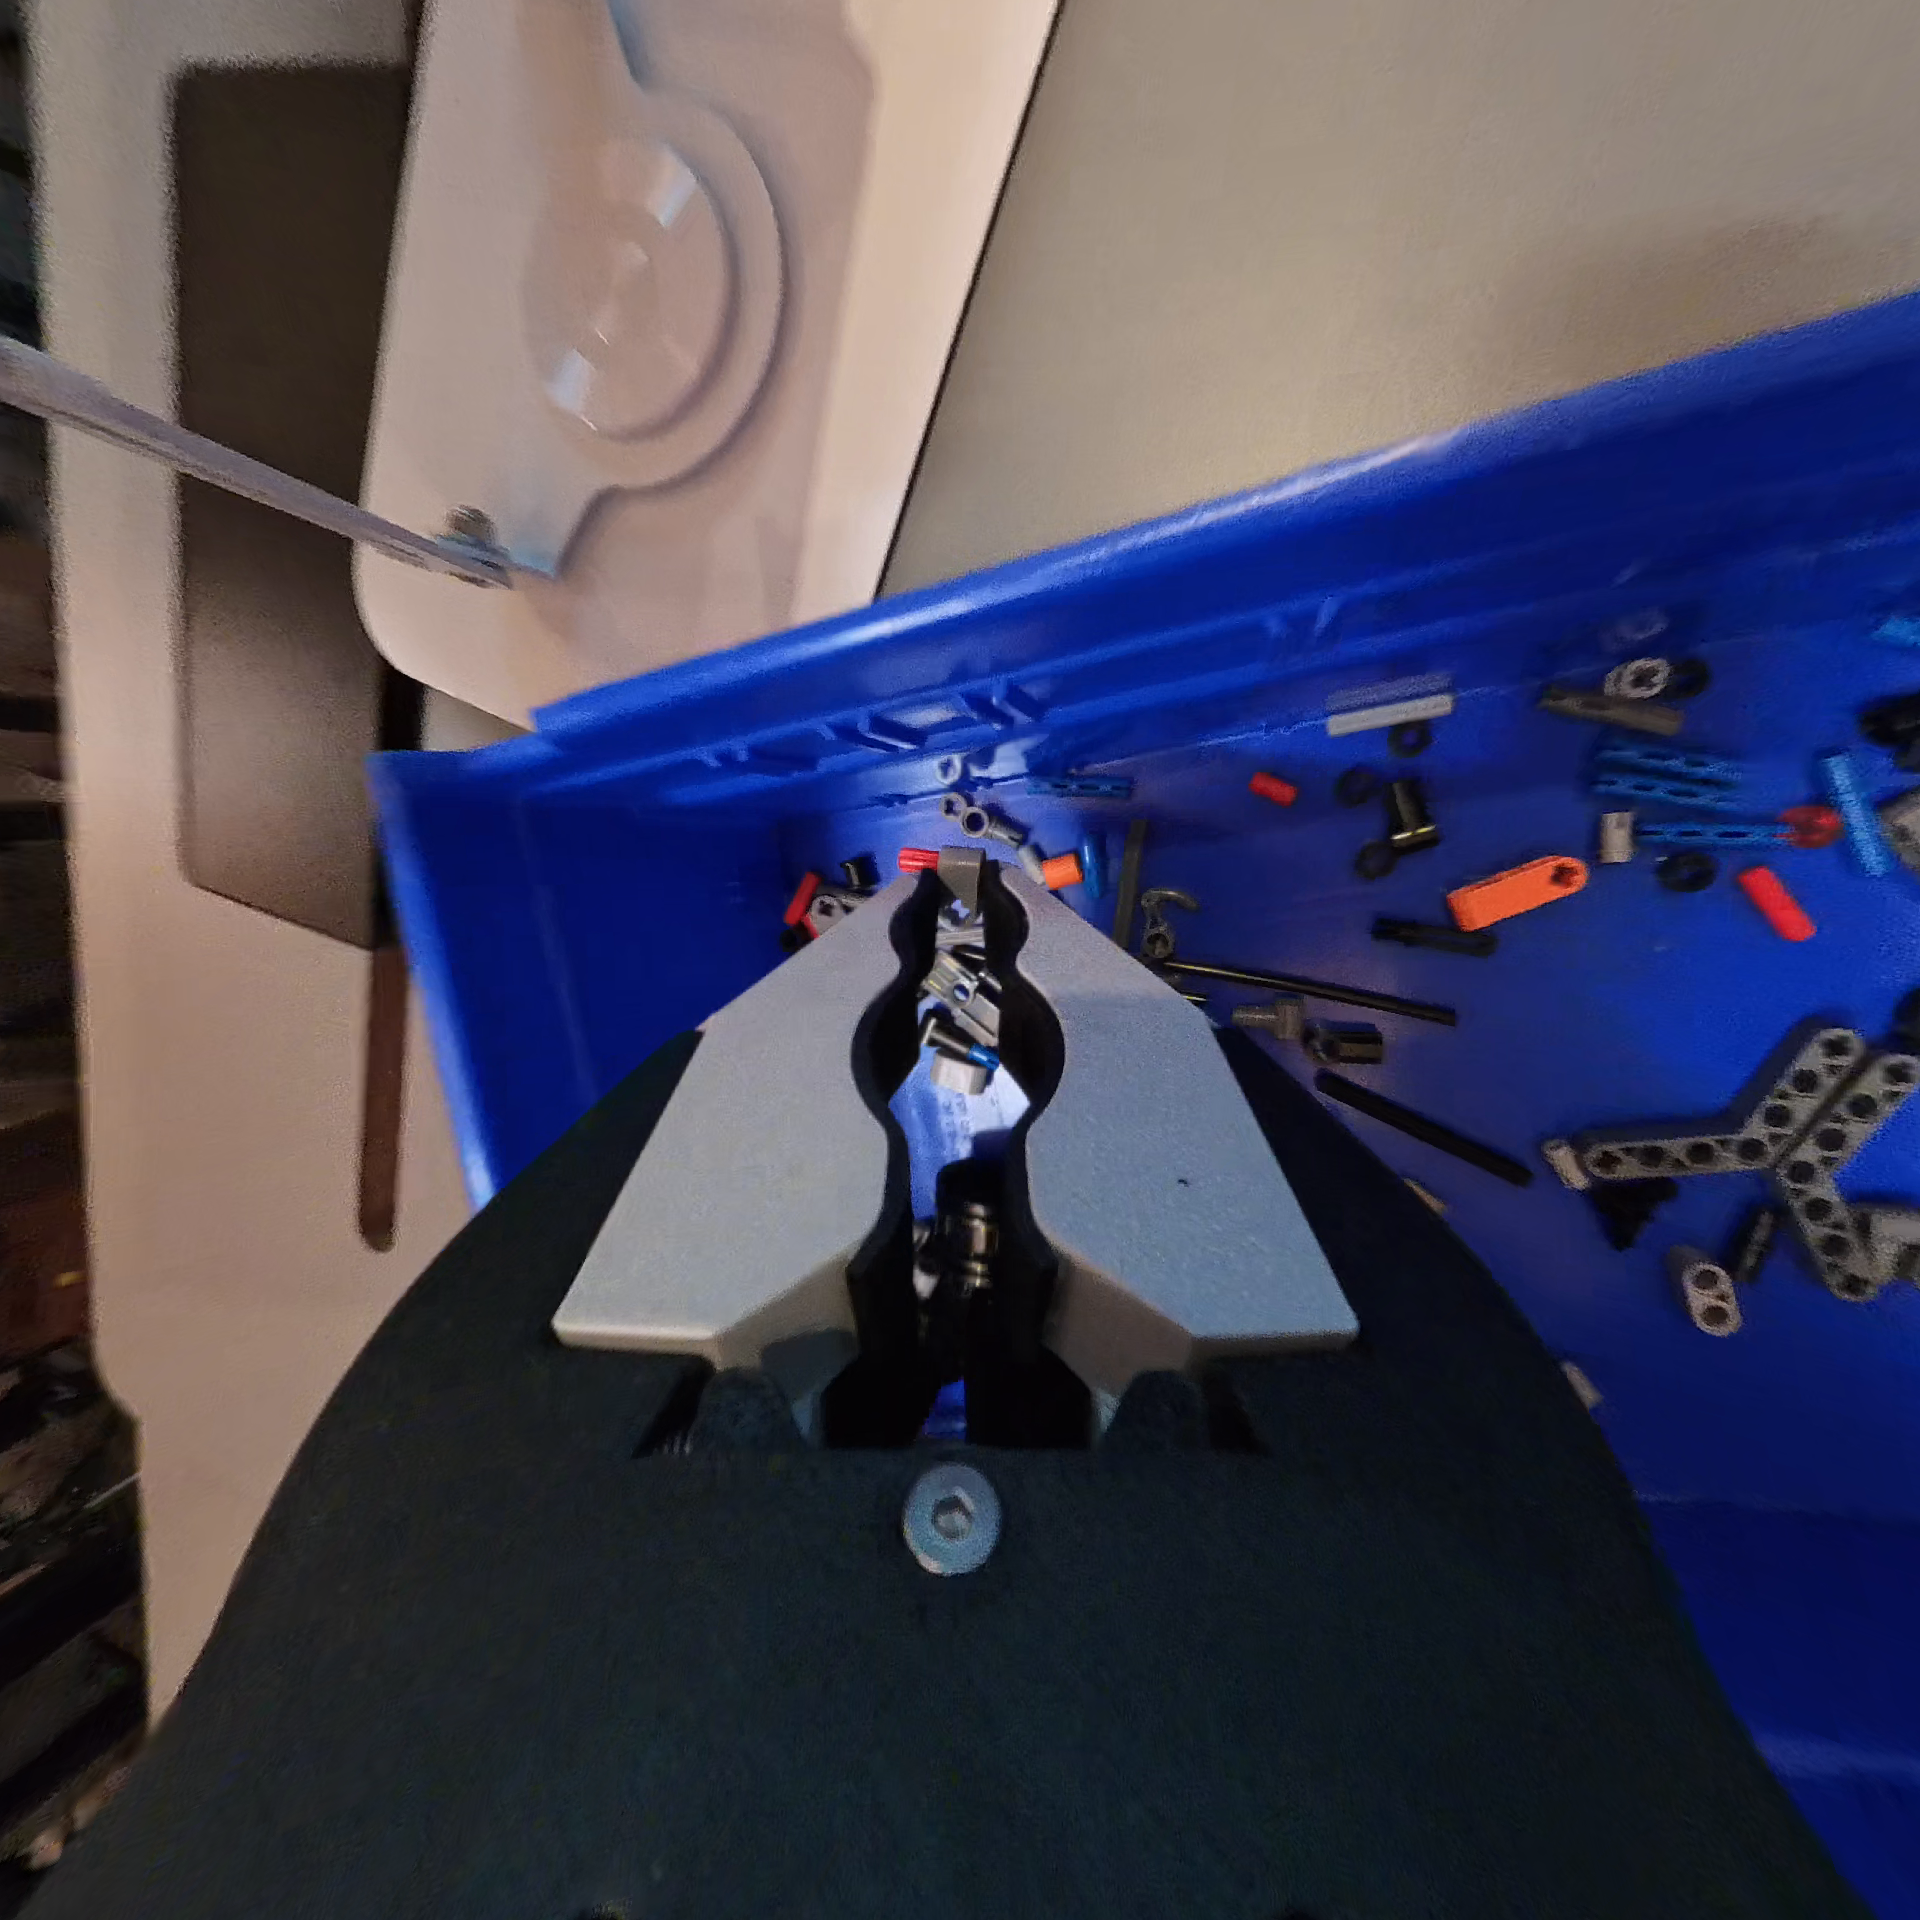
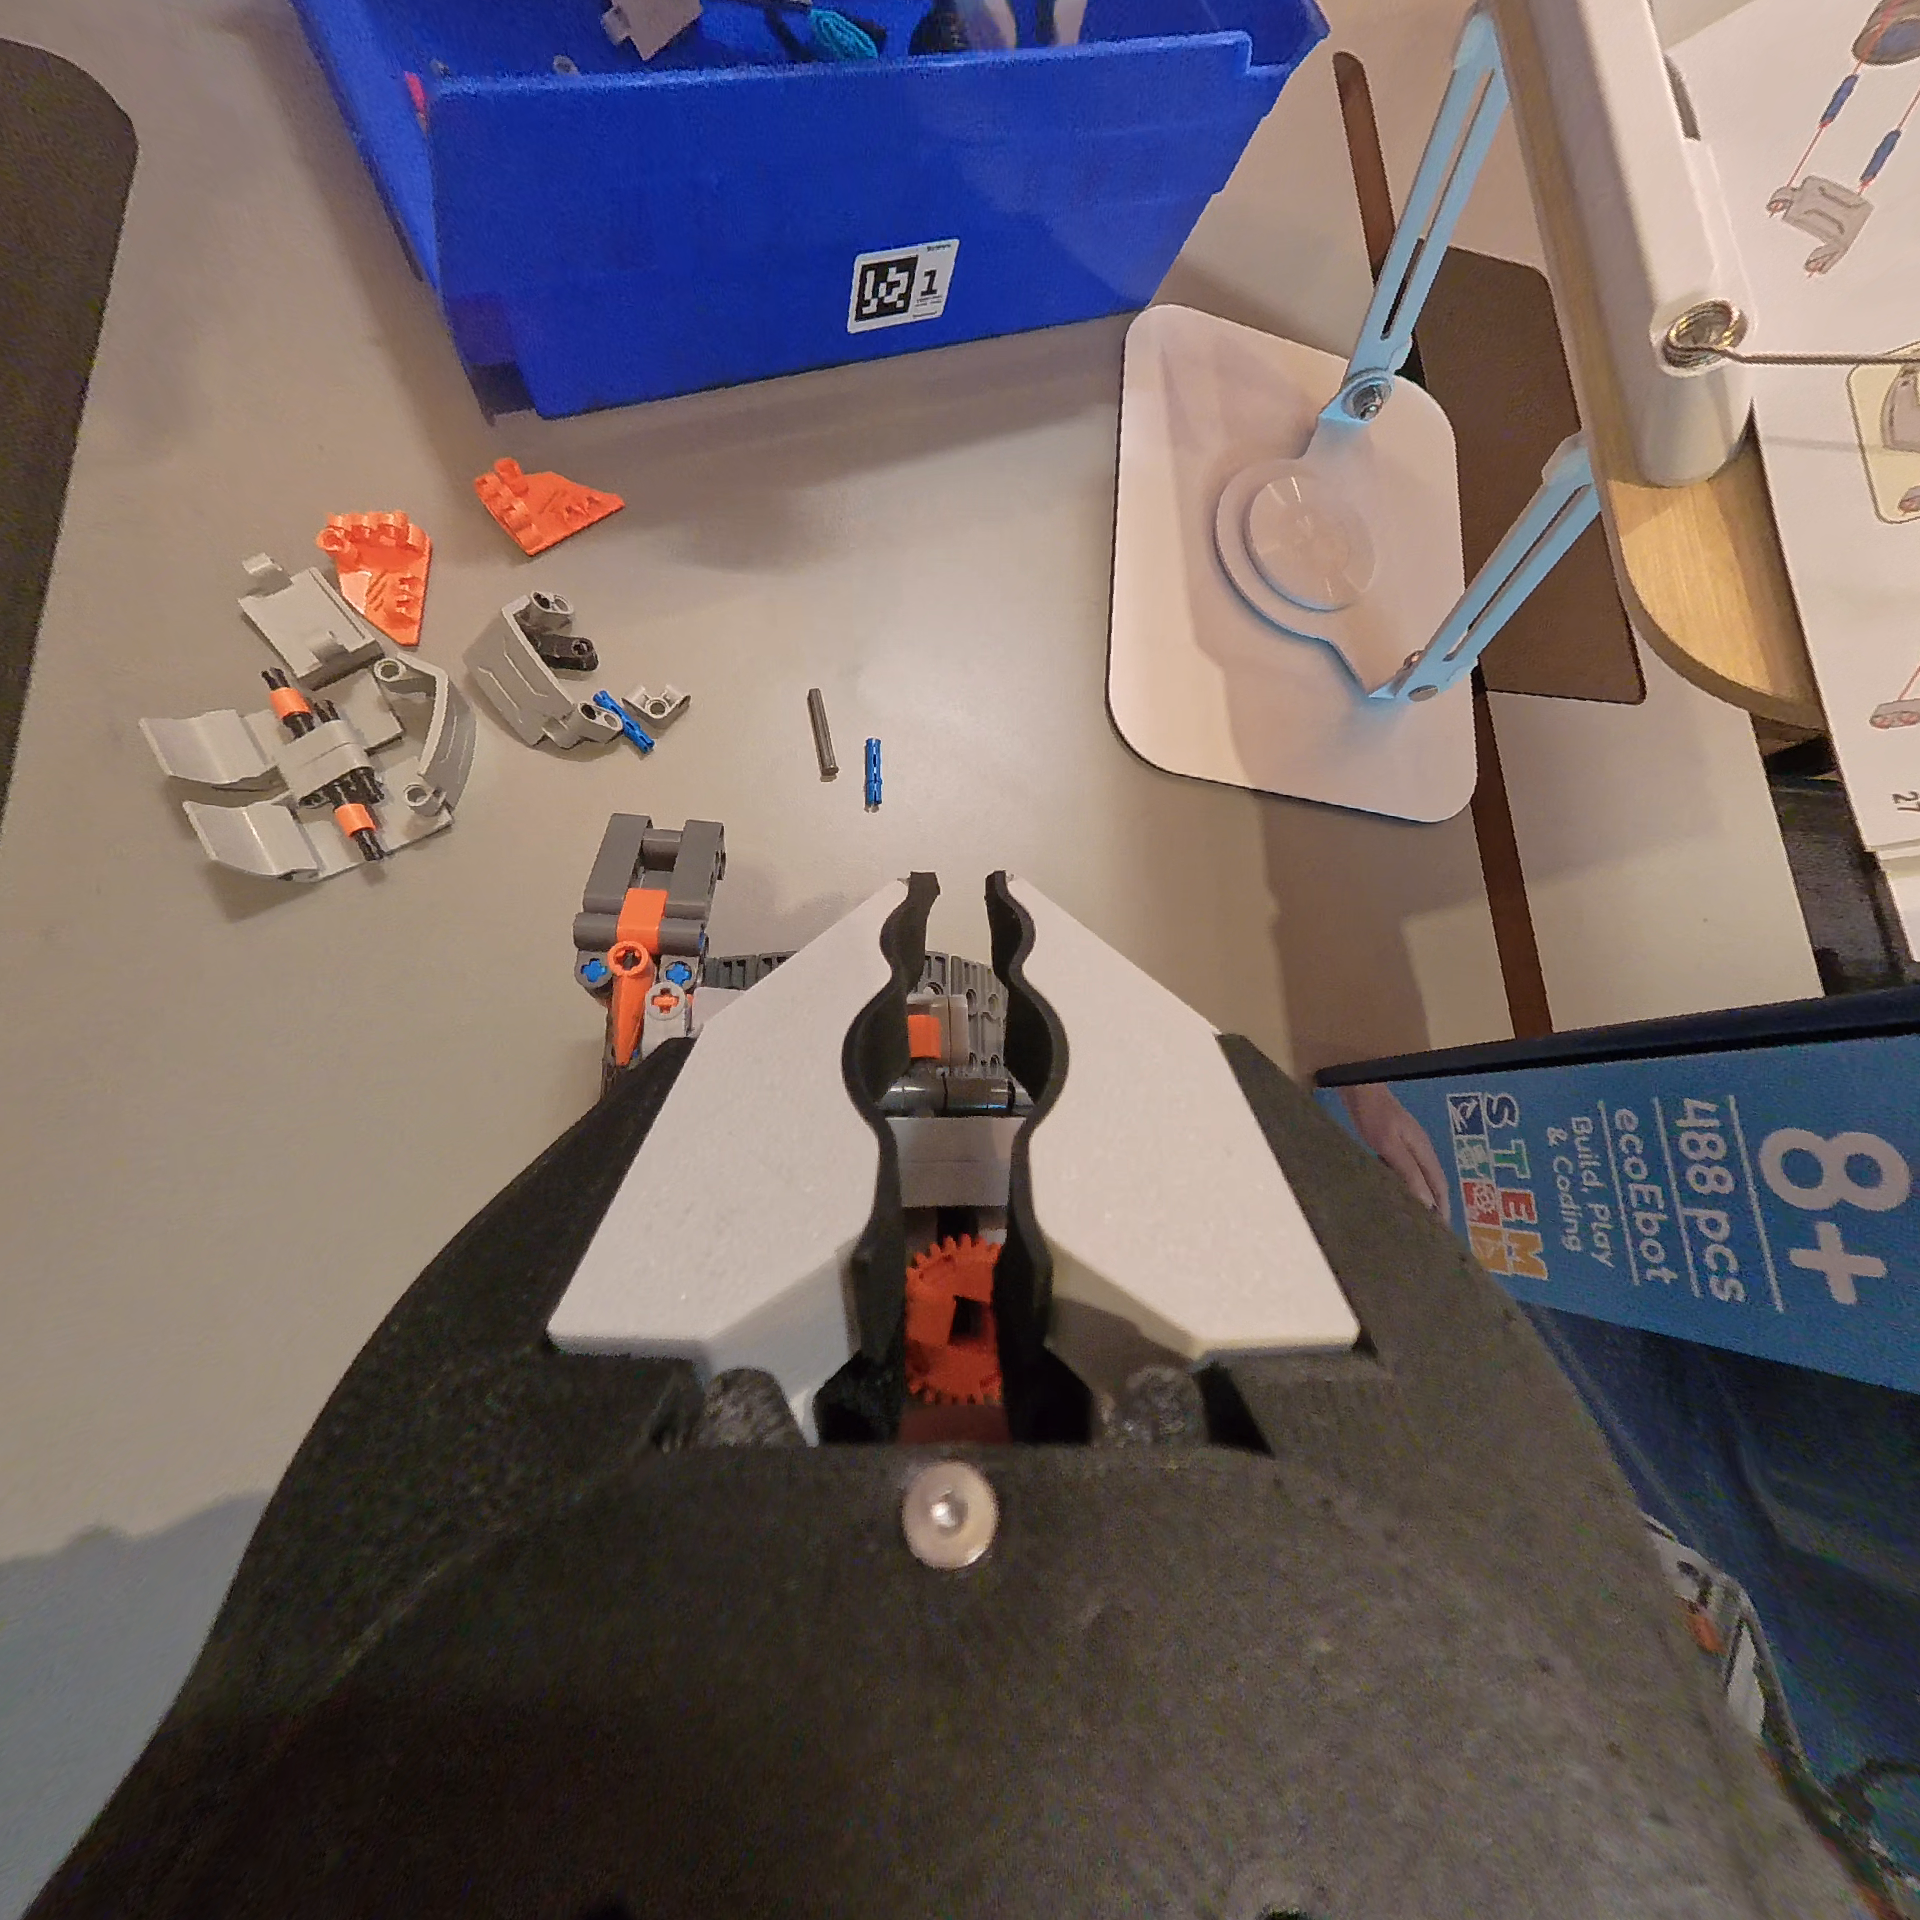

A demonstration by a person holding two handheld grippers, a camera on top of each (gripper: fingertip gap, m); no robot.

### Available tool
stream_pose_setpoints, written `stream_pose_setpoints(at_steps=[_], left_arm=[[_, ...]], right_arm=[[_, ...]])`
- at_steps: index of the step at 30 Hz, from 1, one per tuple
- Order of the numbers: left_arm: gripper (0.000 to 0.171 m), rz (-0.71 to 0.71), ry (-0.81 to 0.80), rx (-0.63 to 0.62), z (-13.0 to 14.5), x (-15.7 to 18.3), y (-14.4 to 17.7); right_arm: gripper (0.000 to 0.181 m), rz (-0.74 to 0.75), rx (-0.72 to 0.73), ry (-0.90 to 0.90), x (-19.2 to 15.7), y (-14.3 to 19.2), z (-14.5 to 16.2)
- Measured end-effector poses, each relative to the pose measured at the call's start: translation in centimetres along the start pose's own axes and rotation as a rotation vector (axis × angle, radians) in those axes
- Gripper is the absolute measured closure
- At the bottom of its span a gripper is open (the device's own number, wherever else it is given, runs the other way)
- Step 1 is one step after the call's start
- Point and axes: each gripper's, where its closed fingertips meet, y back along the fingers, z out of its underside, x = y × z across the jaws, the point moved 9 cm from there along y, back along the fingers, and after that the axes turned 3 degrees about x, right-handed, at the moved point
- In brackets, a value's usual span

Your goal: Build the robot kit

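Left gripper pinches a grey piece over your bin, right gripper clamps the half-built model, panels unattached.

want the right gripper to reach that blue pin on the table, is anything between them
Nothing visible does: bare table lies between the right gripper and the blue pin just ahead. A dark pin lies beside it, apart, and the model sits under the gripper, not in the path.

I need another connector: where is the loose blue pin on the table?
Right wrist view: the blue pin lies on the table just ahead of the right gripper, beside a dark grey axle.
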Motion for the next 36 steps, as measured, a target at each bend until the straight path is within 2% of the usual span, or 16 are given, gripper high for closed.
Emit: stream_pose_setpoints(at_steps=[4,8,11,18,24,29,32,36], left_arm=[[0.165,-0.065,-0.033,0.074,-2.5,0.6,4.7],[0.165,-0.032,-0.09,0.17,-6.7,3.0,7.8],[0.165,0.02,-0.207,0.163,-10.3,5.8,6.9],[0.166,0.199,-0.461,0.062,-16.8,11.3,1.1],[0.165,0.385,-0.609,-0.092,-17.6,14.1,-4.1],[0.165,0.524,-0.685,-0.14,-17.0,16.7,-5.7],[0.165,0.556,-0.719,-0.163,-16.7,17.7,-6.2],[0.16,0.514,-0.722,-0.129,-17.0,17.5,-6.0]], right_arm=[[0.172,0.003,0.008,0.006,-0.1,0.3,-0.3],[0.172,0.004,0.015,0.02,-0.3,0.5,-0.7],[0.172,0.008,0.019,0.033,-0.6,0.7,-1.1],[0.172,0.039,0.053,0.059,-0.8,2.4,-2.0],[0.172,0.057,0.073,0.06,-0.7,3.4,-2.1],[0.172,0.061,0.077,0.048,-0.3,3.6,-1.7],[0.172,0.057,0.07,0.043,-0.2,3.4,-1.5],[0.172,0.053,0.062,0.041,-0.2,3.1,-1.4]])
